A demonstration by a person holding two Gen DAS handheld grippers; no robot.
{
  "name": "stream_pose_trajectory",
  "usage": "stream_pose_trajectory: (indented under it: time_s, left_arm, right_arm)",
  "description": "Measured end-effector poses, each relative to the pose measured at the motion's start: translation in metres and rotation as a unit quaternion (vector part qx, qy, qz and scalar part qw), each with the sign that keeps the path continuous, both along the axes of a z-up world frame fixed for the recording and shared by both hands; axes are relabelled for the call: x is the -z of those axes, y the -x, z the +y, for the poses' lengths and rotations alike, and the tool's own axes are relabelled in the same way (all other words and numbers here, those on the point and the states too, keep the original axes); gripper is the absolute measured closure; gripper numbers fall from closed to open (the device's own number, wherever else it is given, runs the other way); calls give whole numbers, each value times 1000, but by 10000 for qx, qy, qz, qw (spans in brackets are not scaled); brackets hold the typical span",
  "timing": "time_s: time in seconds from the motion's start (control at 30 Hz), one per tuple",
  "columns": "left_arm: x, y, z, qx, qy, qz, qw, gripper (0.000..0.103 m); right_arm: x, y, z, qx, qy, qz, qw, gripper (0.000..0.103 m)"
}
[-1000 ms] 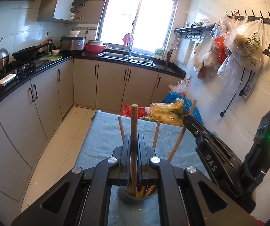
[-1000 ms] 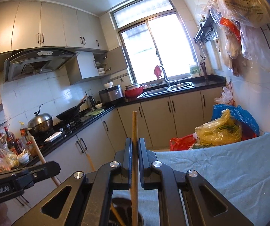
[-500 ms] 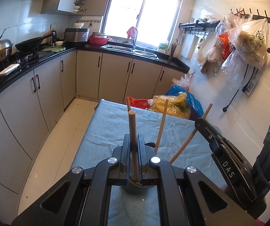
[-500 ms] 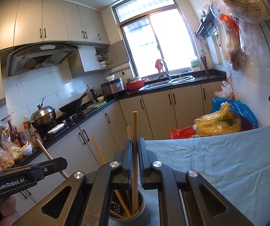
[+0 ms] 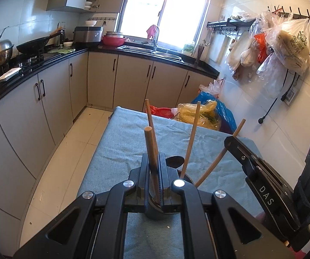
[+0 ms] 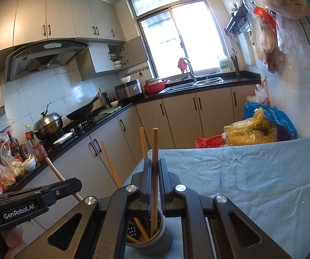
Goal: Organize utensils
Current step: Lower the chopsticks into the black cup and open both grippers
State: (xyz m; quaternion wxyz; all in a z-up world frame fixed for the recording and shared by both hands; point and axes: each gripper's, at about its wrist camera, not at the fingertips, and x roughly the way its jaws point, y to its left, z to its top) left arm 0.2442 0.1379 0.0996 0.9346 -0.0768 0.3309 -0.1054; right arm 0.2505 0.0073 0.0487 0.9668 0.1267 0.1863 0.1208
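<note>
Wood handle (image 5: 150, 142): thick, round-ended, tilts a bit left; lower part runs down btwn the fingers into the utensil holder.
L tongs (image 5: 154, 161): jaws nearly together, clamped on that thick handle, nothing else in them.
Thin handle (image 5: 148, 113): just behind the thick one, also rising from the holder.
Utensil holder (image 5: 155, 214): dark grey cylinder, upright on the blue-grey cloth (image 5: 120, 142), directly below both tongs' tips.
Leaning handle (image 5: 191, 136): stands in the holder, tips to the right.
Slotted head (image 6: 133, 229): black, inside the holder w/ the handle ends.
Straight handle (image 6: 155, 151): near upright, bottom end inside the holder.
R tongs (image 6: 154, 168): jaws narrow, closed on the straight handle; seen from the L cam it sits just right of the holder.
Bkgd: wok (image 5: 32, 46) on the hob far left, sink (image 5: 137, 48) under the window, yellow bag (image 5: 198, 114) past the cloth's far end.
</note>
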Motion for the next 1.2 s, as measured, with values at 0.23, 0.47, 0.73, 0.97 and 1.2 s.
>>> stream_pose_trajectory:
  time_s: [0.23,0.47,0.73,0.97,1.2]
  left_arm:
    - [1,-2,0,2,7,1,10000,96]
    - [2,-2,0,-14,16,12,10000,96]
    - [3,-3,1,-9,26,12,10000,96]
    - [2,-2,1,-6,32,15,10000,96]
    - [2,-2,1,-12,33,13,10000,96]
  right_arm:
    - [2,-1,-1,-8,-20,82,10000,96]
    - [0,0,2,-63,19,97,9999,96]
    - [-1,0,1,-73,15,105,9999,96]
    - [-2,1,0,-73,-5,107,9999,95]
    - [-5,3,1,-82,-1,92,9999,95]
